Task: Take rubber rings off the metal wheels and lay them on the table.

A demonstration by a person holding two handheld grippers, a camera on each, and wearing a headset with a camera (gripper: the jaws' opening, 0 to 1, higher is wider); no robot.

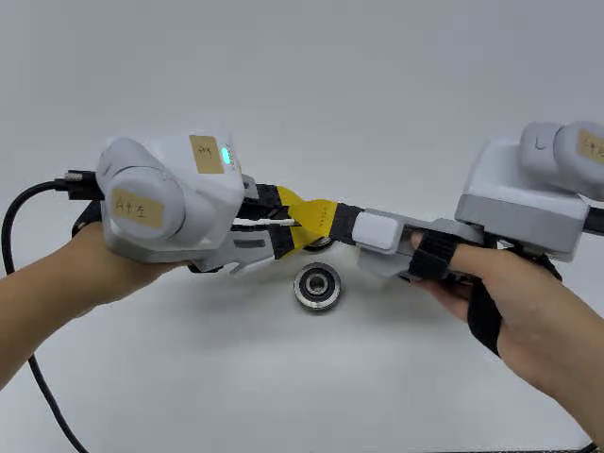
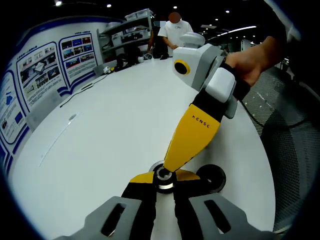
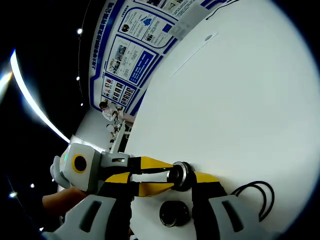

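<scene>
Loose wheel [image 1: 316,286] lies flat on the white table [image 1: 283,94]. Just beyond it, the held wheel [image 3: 179,174] is pinched between the yellow-tipped jaws of the left gripper [image 2: 164,177]. Opposite, the right gripper [image 3: 181,182] sets its jaws narrowly apart around that held wheel; whether they grip it I cannot tell.

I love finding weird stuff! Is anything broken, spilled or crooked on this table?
Nothing stands out. The left gripper and right gripper meet at one metal wheel. A second wheel lies flat on the white table. Nothing looks spilled or broken.
</scene>
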